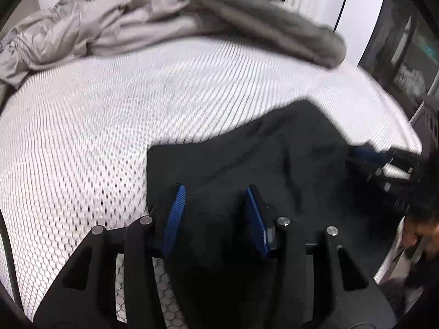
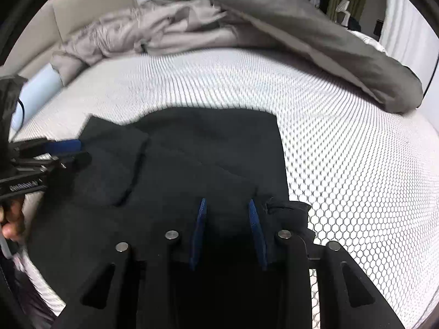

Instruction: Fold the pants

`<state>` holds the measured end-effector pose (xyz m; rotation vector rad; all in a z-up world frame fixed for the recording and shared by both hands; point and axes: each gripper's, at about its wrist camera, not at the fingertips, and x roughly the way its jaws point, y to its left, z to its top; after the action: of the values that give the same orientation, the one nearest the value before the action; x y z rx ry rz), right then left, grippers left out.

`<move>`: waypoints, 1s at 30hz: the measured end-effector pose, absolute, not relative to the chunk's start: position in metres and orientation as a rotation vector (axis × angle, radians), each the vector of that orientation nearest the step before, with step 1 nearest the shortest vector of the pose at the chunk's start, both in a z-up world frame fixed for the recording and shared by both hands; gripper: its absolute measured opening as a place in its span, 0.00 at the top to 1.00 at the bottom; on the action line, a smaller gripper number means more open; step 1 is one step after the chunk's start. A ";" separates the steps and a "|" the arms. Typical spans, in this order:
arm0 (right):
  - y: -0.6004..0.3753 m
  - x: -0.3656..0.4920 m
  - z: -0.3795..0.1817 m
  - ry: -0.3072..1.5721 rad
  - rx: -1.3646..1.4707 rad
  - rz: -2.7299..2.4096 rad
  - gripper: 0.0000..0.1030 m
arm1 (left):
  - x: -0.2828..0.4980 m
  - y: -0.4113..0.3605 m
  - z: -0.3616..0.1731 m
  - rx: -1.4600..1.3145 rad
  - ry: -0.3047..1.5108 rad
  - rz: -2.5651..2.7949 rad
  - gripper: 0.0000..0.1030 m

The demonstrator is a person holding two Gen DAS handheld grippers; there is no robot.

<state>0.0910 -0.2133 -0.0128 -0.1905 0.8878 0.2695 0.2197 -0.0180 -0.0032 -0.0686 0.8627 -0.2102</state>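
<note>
Honeycomb-patterned white mattress (image 2: pixel 343 142) filled both wrist views, and on its near edge lay the dark pants (image 2: pixel 192 159), already doubled into a compact slab with one flap laid across the top. Nearest the lenses, the left gripper (image 1: pixel 216 213) hovered low over the pants' near left part, blue pads spread apart with nothing between them; whether the tips touched the cloth could not be told. The right gripper (image 2: pixel 227 227) sat likewise over the pants' near right corner, jaws apart and empty, beside a small bunched corner of fabric (image 2: pixel 288 211). Each tool pointed forward and slightly down, away from the person, and each appeared at the edge of the other's view, so the two flanked the pants from opposite sides. A hand (image 2: pixel 12 219) gripped the left tool's handle.

The cloth looked soft, limp and light, likely to sag and slide on itself if lifted from one point; a pinch at both near corners, through all layers, seemed the safest hold for the next fold.

Beyond the pants stretched bare mattress, and farther off a rumpled grey duvet (image 2: pixel 315 35) and a paler crumpled sheet (image 2: pixel 153 33) were heaped well apart from the pants, against the headboard (image 2: pixel 90 8).
</note>
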 end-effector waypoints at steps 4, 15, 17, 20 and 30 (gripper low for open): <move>-0.178 0.088 -0.009 0.877 -0.200 0.336 0.61 | 0.238 -0.033 -0.008 -0.079 0.881 -0.208 0.59; -0.184 0.073 -0.032 0.905 -0.316 0.248 0.60 | 0.198 -0.034 -0.002 -0.022 0.878 -0.189 0.58; -0.172 0.057 -0.025 0.886 -0.269 0.337 0.59 | 0.171 -0.050 0.003 -0.013 0.844 -0.283 0.58; -0.140 0.040 -0.027 0.880 -0.256 0.474 0.58 | 0.153 -0.073 -0.014 0.054 0.899 -0.327 0.57; -0.192 0.002 -0.028 0.856 -0.171 0.405 0.60 | 0.109 -0.046 -0.004 -0.005 0.847 -0.300 0.53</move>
<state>0.0020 -0.1918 -0.0285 -0.1710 0.8559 0.4049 0.1095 -0.0462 -0.0042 -0.0054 0.8475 -0.2998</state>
